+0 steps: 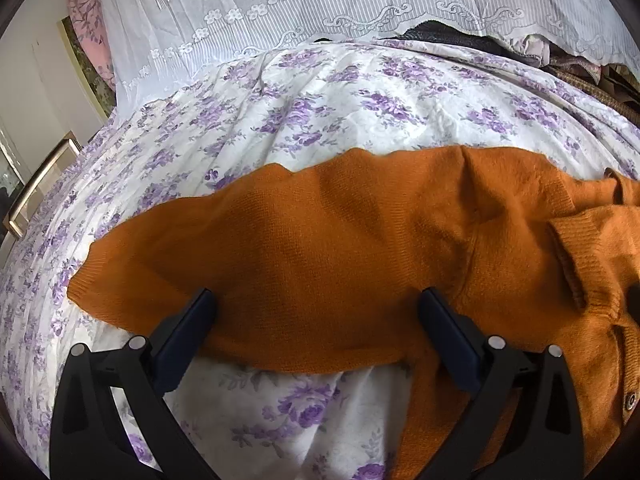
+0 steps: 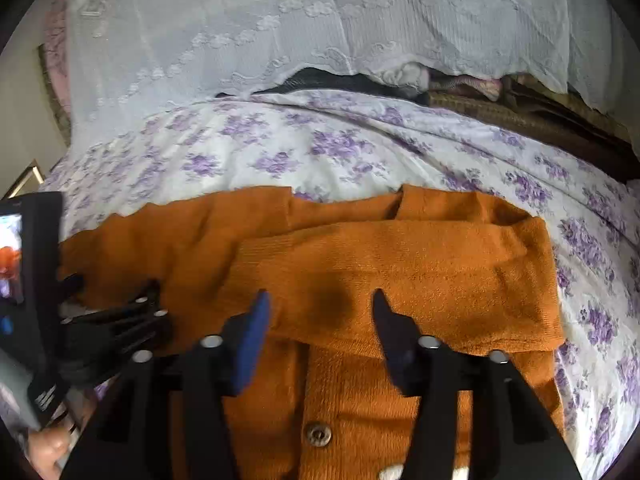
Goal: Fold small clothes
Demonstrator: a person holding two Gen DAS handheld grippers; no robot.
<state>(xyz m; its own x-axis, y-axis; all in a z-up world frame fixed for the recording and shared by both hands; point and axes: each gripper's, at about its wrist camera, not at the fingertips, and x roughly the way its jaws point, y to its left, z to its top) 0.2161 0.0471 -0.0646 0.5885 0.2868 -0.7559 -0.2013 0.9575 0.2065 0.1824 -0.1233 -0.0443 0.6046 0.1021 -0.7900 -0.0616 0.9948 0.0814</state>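
Orange cardigan (image 2: 400, 264) cut off below, left tongs (image 1: 316, 300) wide, right tongs (image 2: 320, 300) wide, holding nothing

the cardigan (image 2: 360, 272) lies on the bedsheet (image 2: 280, 152), one sleeve (image 2: 400, 248) folded across it; behind the cardigan hangs a lace cloth (image 2: 320, 20).

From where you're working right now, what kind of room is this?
Most likely a bedroom. The orange cardigan lies on a bed covered by a purple-flowered sheet, a white lace cloth is draped behind it over stacked bedding, and a door with a metal handle stands at the side.
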